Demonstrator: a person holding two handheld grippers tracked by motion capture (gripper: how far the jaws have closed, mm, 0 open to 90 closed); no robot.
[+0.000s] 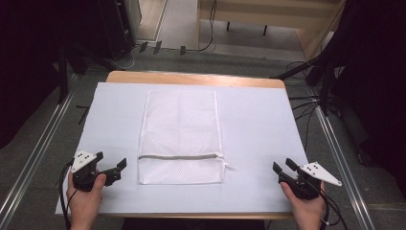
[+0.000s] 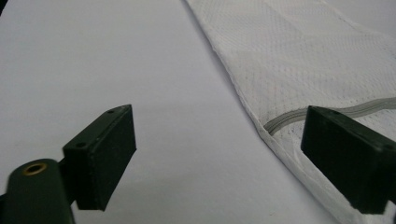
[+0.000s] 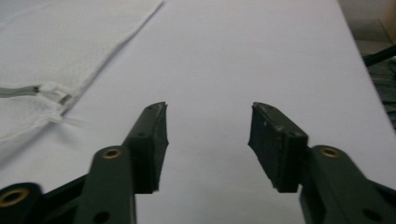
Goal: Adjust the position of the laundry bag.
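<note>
A white mesh laundry bag (image 1: 181, 136) lies flat in the middle of the white-covered table (image 1: 258, 124), with a grey zipper (image 1: 179, 156) running across its near end. The zipper's white pull (image 3: 55, 93) sits at the bag's right edge. My left gripper (image 1: 111, 164) rests at the table's front left, a little left of the bag, jaws open and empty; the bag's edge and zipper end (image 2: 285, 122) lie just ahead of it. My right gripper (image 1: 283, 166) rests at the front right, open and empty, apart from the bag (image 3: 60, 51).
The table's wooden far edge (image 1: 191, 77) shows beyond the white cover. Metal rails (image 1: 33, 158) run along both sides on the floor. Cables (image 1: 306, 103) lie on the floor to the right. Bare white surface (image 3: 243, 60) stretches ahead of the right gripper.
</note>
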